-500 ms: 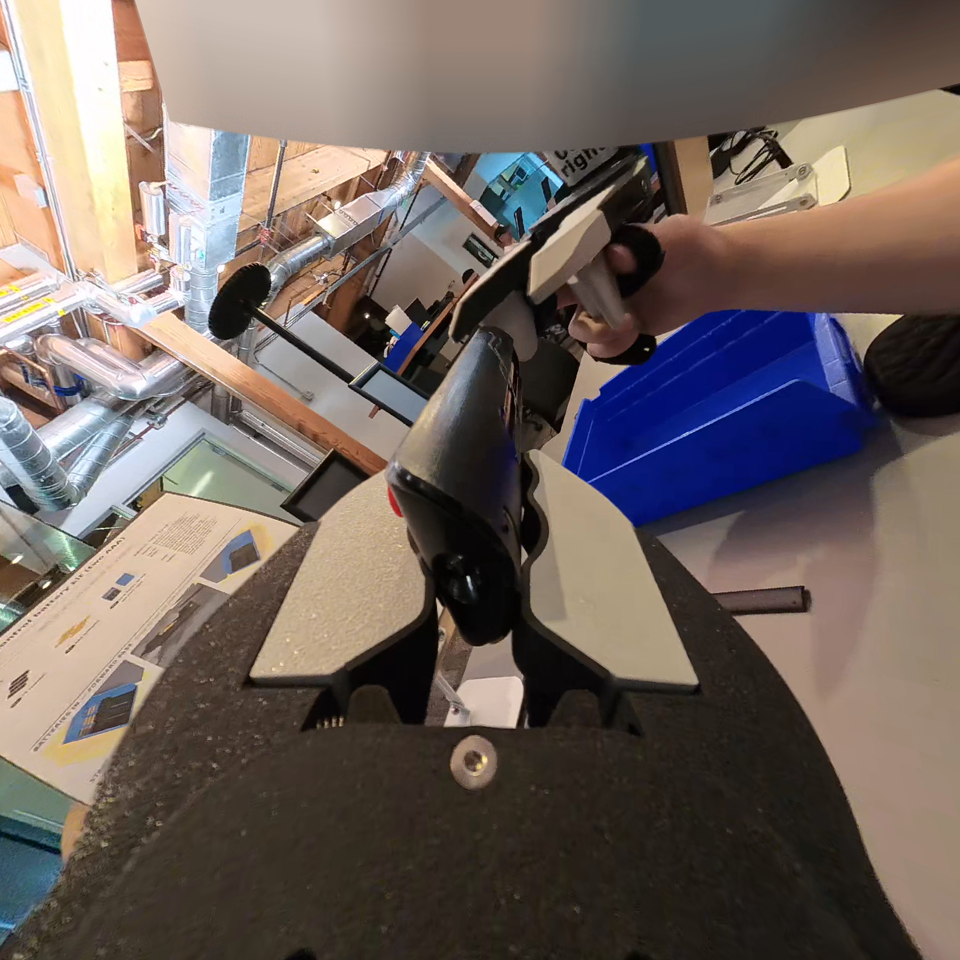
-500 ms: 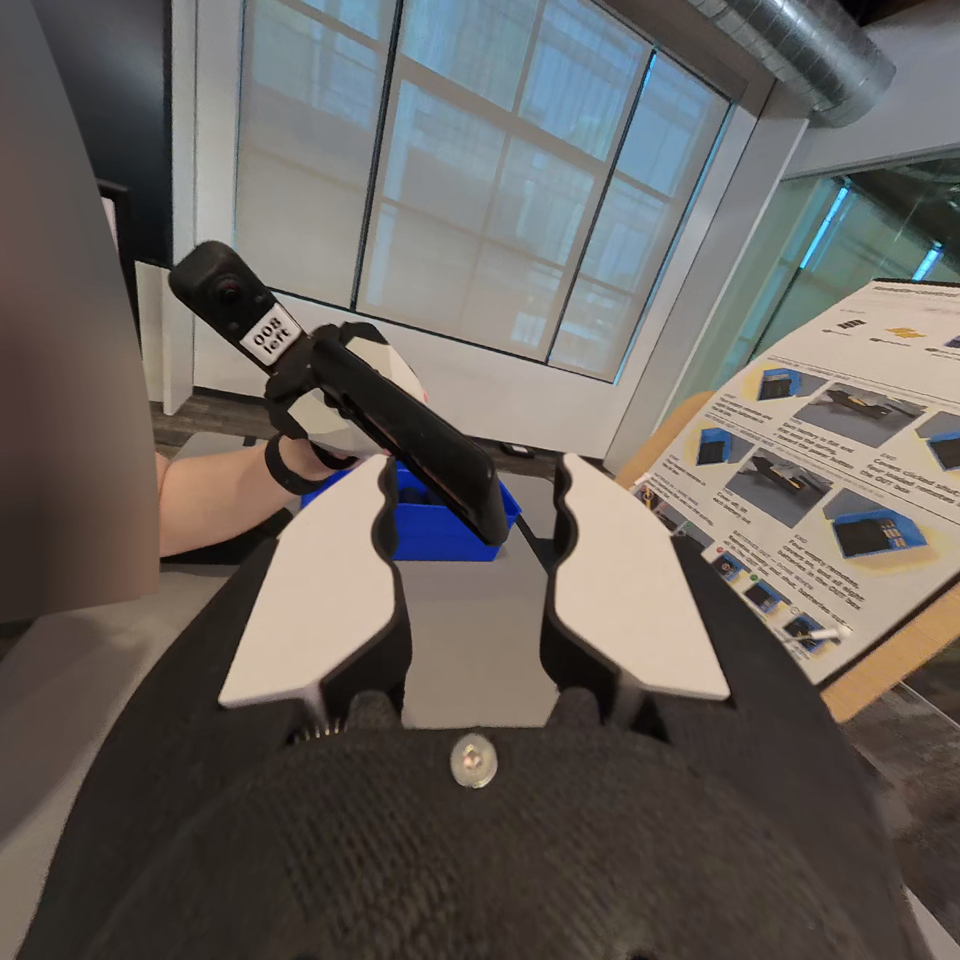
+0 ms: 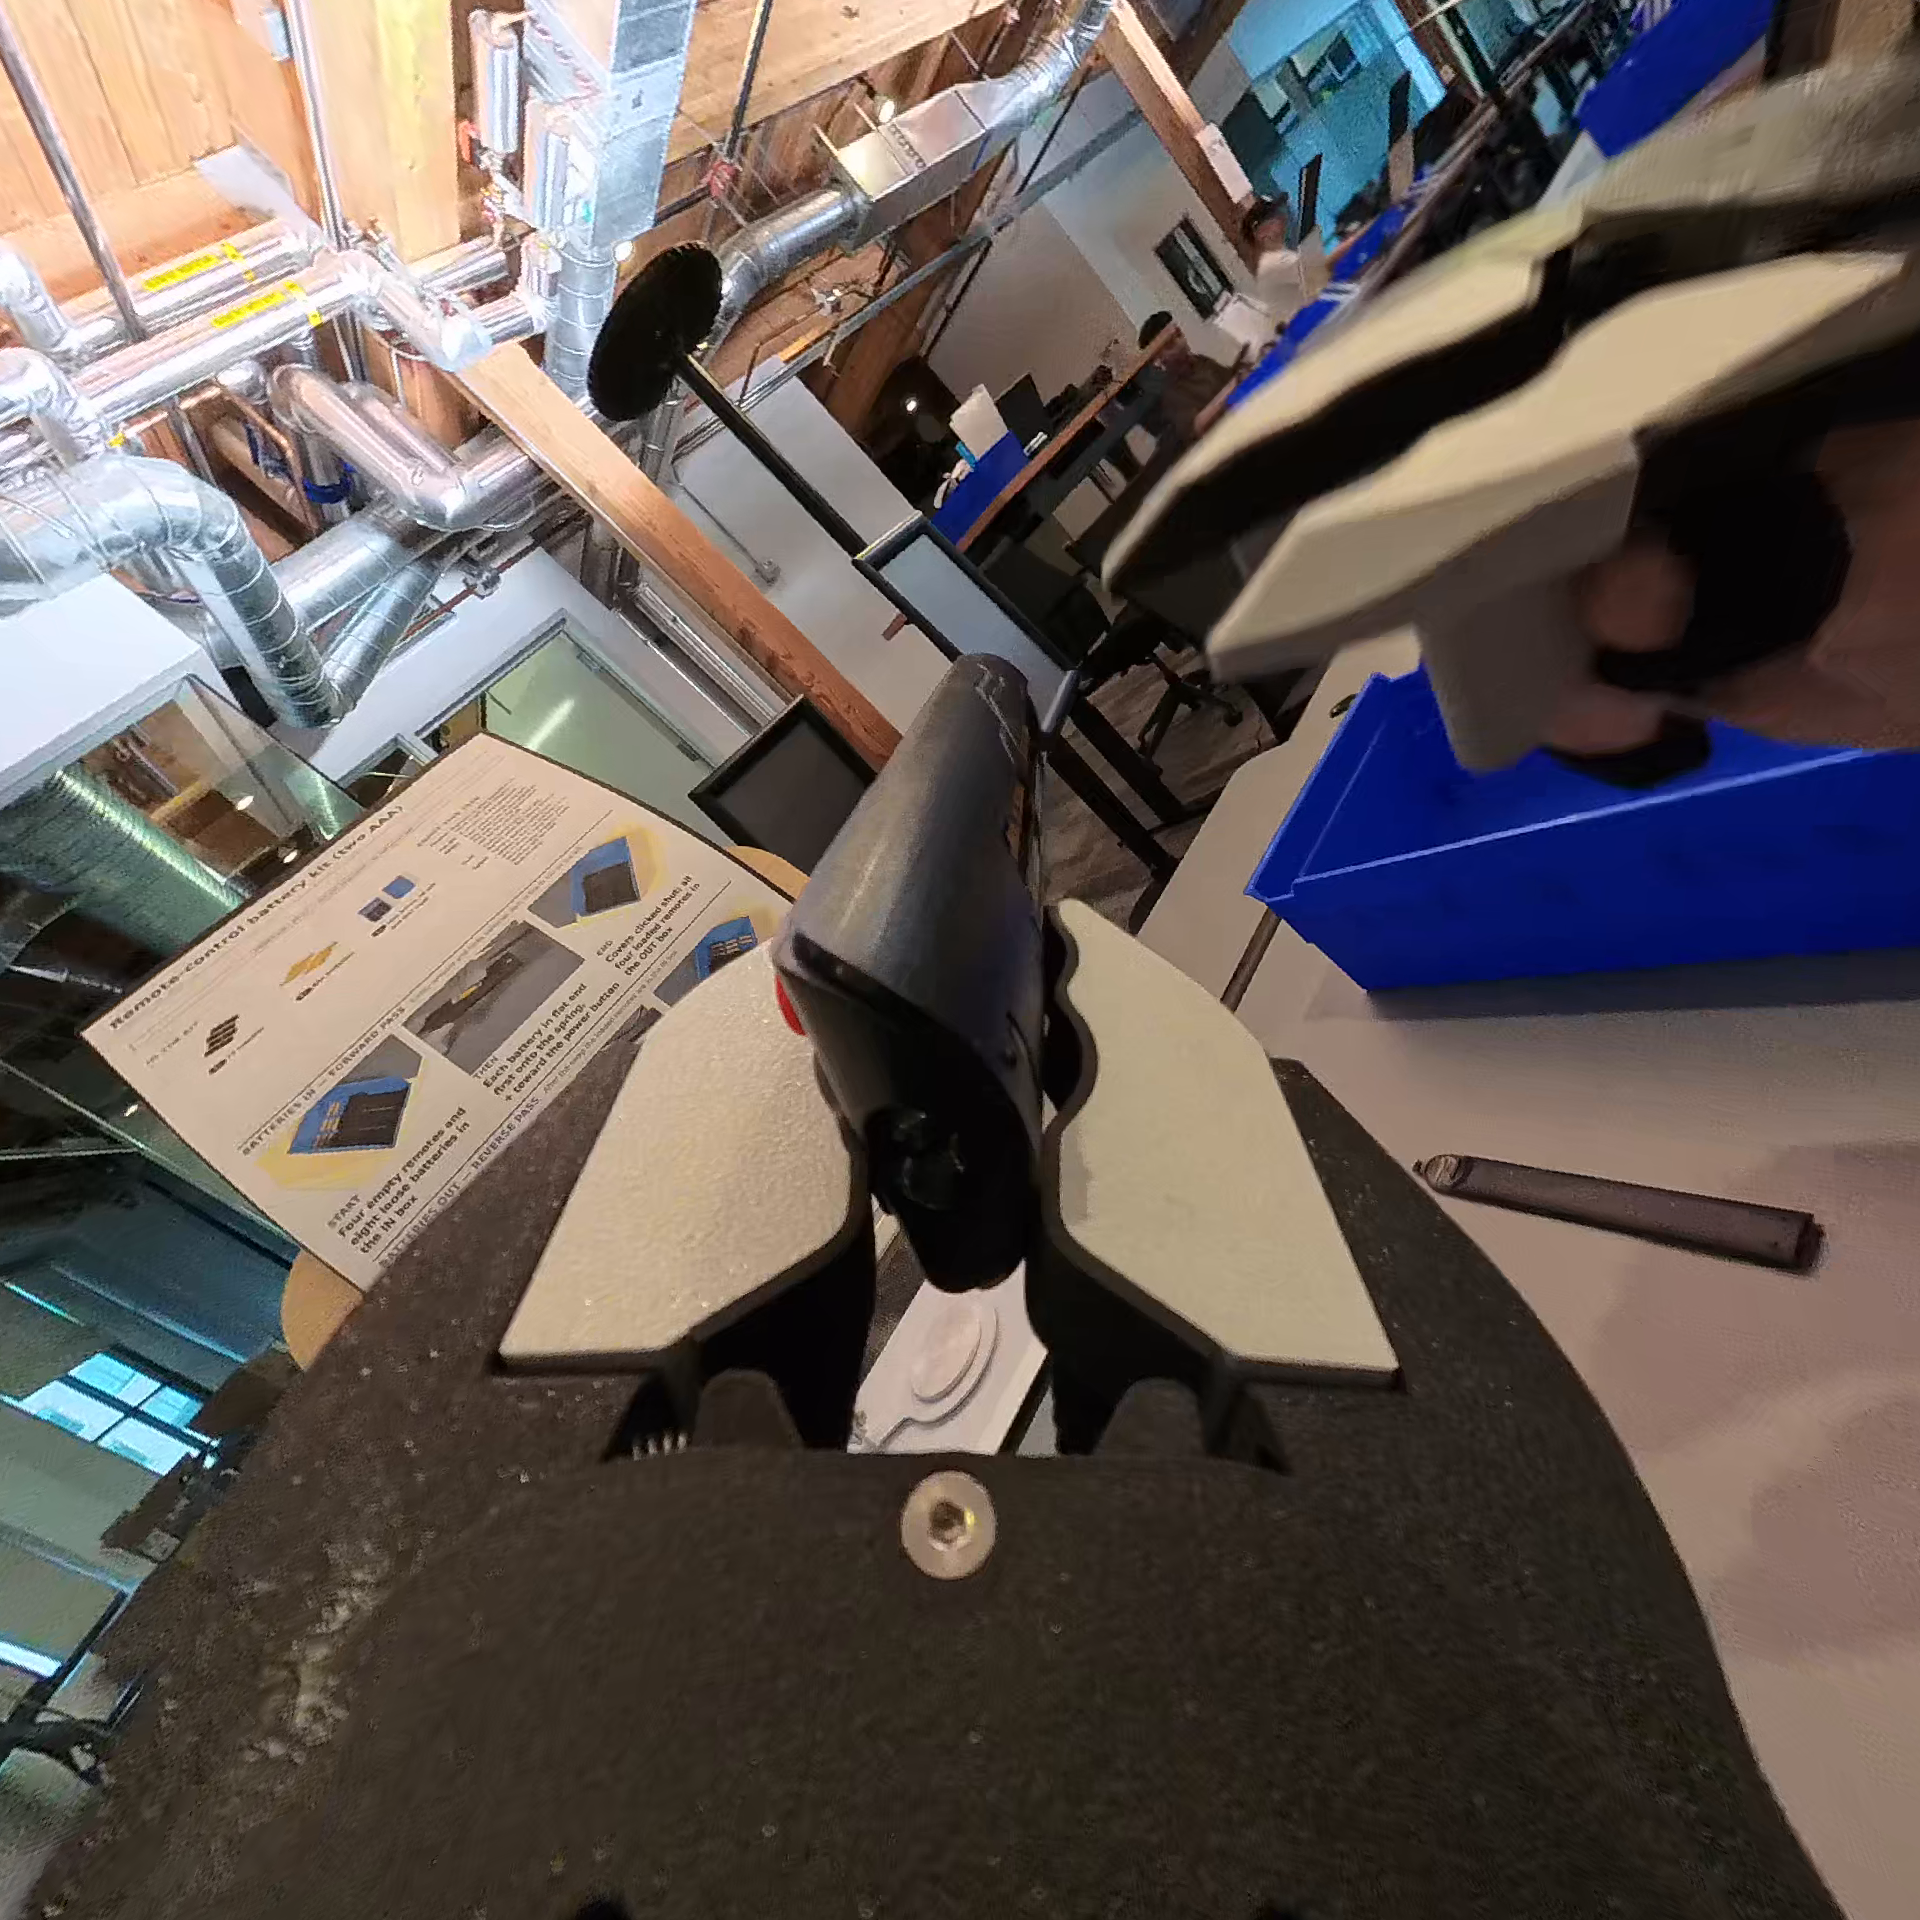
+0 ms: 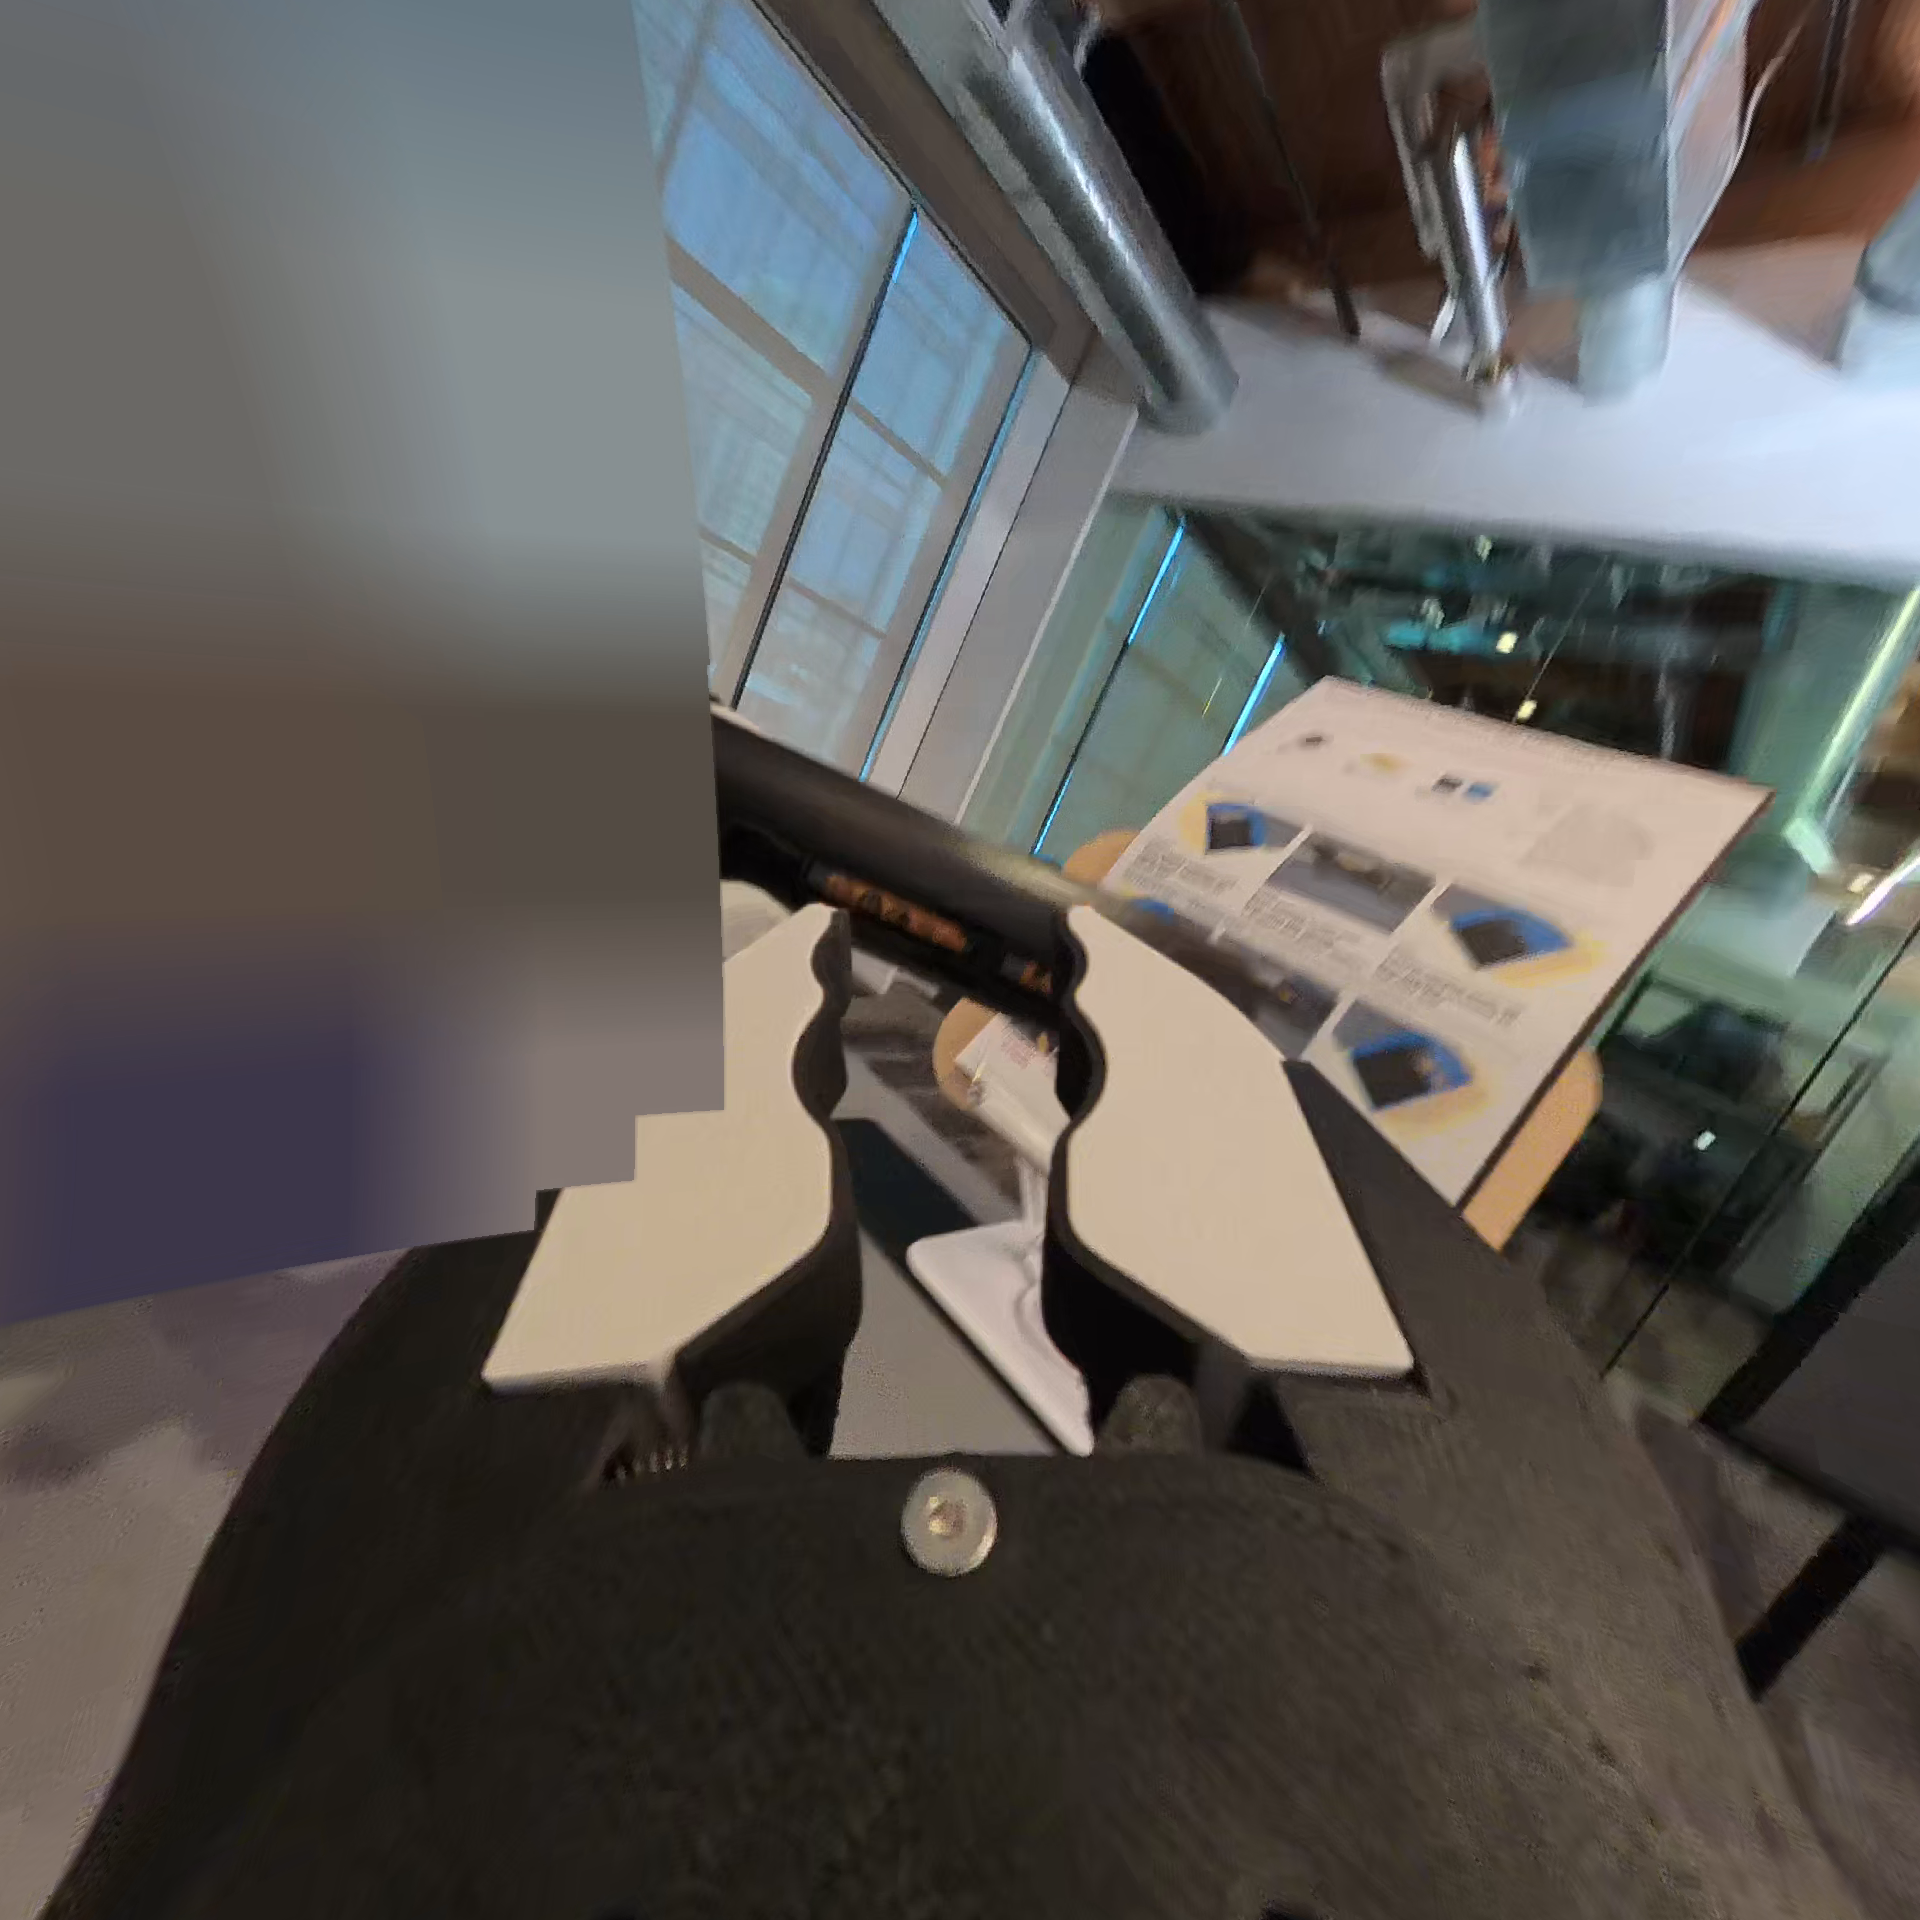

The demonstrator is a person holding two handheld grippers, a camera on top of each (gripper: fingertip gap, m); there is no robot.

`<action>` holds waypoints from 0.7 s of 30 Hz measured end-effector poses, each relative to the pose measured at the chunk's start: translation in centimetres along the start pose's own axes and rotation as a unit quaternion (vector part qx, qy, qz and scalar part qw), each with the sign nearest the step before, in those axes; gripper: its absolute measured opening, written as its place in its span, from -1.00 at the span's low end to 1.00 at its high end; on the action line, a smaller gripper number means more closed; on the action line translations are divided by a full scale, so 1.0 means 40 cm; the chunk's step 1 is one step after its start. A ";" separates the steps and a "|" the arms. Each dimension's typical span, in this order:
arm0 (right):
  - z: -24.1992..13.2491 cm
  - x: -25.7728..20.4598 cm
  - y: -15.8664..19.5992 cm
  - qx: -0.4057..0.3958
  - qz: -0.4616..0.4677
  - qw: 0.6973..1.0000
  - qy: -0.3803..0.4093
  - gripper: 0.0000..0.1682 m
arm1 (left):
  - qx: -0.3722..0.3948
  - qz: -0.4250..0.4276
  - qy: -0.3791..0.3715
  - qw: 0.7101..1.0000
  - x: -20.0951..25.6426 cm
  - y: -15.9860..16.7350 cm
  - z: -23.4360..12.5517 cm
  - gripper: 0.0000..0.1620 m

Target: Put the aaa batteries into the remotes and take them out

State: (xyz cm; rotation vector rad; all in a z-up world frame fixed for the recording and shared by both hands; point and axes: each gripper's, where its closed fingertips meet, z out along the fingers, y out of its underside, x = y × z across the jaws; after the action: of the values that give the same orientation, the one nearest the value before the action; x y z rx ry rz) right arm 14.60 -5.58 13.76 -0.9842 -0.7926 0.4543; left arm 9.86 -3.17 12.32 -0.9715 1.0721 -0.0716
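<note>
My left gripper (image 3: pixel 935 997) is shut on the lower end of a black remote (image 3: pixel 925 914) and holds it tilted up, above the grey table. In the right wrist view the remote (image 4: pixel 894 842) lies across just beyond my fingertips, with an orange-and-black battery (image 4: pixel 904 920) showing in its open back. My right gripper (image 4: pixel 951 925) is open with a narrow gap and nothing between the jaws. The remote's end is close to its right finger. The right gripper also shows in the left wrist view (image 3: pixel 1174 613), held by a hand up and to the right of the remote.
A blue bin (image 3: pixel 1558 883) stands on the grey table (image 3: pixel 1558 1403) at the right. A dark rod (image 3: pixel 1621 1210) lies on the table in front of it. An instruction board (image 3: pixel 416 987) leans at the left, also in the right wrist view (image 4: pixel 1455 935). A white stand base (image 4: pixel 997 1309) sits below.
My right gripper has moved in close to the remote, tilted upward, and its jaws have narrowed. My left gripper still holds the remote and has turned a little.
</note>
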 end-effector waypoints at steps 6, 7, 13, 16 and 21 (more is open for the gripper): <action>0.026 -0.010 0.061 -0.044 -0.011 0.998 0.036 -0.53 | 0.000 -0.029 0.015 0.999 0.021 -0.009 0.009 -0.63; 0.021 -0.003 0.050 -0.038 -0.034 0.998 0.047 -0.53 | -0.001 -0.052 0.028 0.998 0.026 -0.009 0.012 -0.62; -0.008 0.011 -0.014 -0.030 -0.110 0.993 -0.006 -0.53 | -0.042 -0.237 0.159 0.958 0.088 0.014 0.024 -0.62; 0.000 0.054 0.039 -0.101 -0.044 0.994 -0.009 -0.42 | -0.030 -0.333 0.212 0.918 0.111 0.003 0.024 -0.62; -0.011 0.091 0.045 -0.134 0.068 0.989 -0.003 -0.15 | 0.000 -0.412 0.213 0.886 0.098 -0.006 0.029 -0.62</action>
State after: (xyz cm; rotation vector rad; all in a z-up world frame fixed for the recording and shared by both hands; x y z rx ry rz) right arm 17.27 -2.51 13.44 -1.2943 -0.8083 0.4760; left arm 12.86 -4.47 9.85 -1.3963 0.9743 -1.0265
